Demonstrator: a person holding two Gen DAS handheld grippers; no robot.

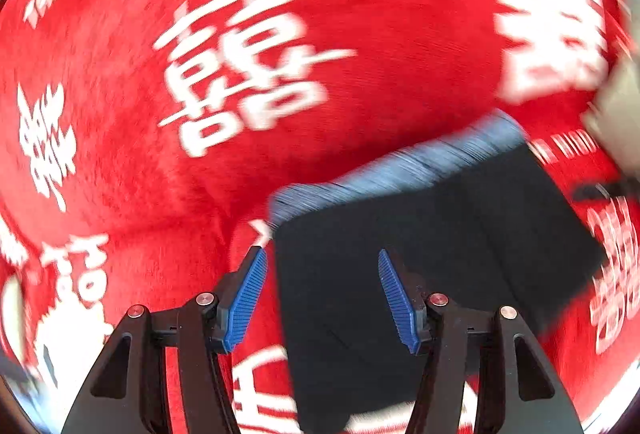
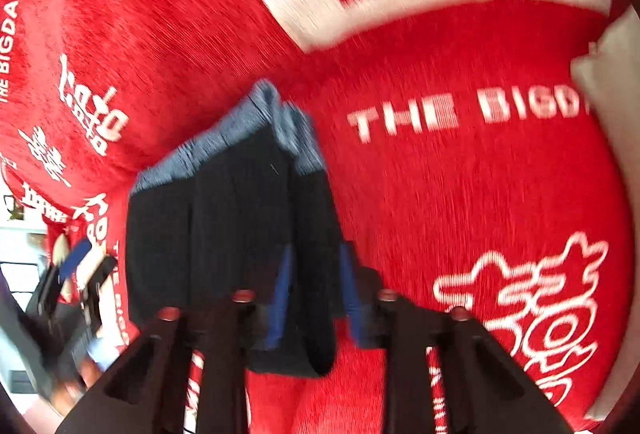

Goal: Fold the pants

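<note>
The pants (image 1: 432,258) are dark navy with a blue-grey waistband (image 1: 400,170), folded into a flat packet on a red cloth. My left gripper (image 1: 322,294) is open and empty, hovering over the packet's left edge. In the right wrist view the pants (image 2: 224,234) lie ahead, waistband (image 2: 248,130) far. My right gripper (image 2: 316,298) has its blue pads (image 2: 282,298) close around the packet's near right edge; motion blur hides whether they pinch it. The left gripper (image 2: 76,274) shows at the far left.
A red cloth with white characters and "THE BIGDAY" lettering (image 2: 460,114) covers the surface in both views. A pale grey object (image 2: 612,82) lies at the right edge, also in the left wrist view (image 1: 616,122). A bright room shows at the far left (image 2: 20,254).
</note>
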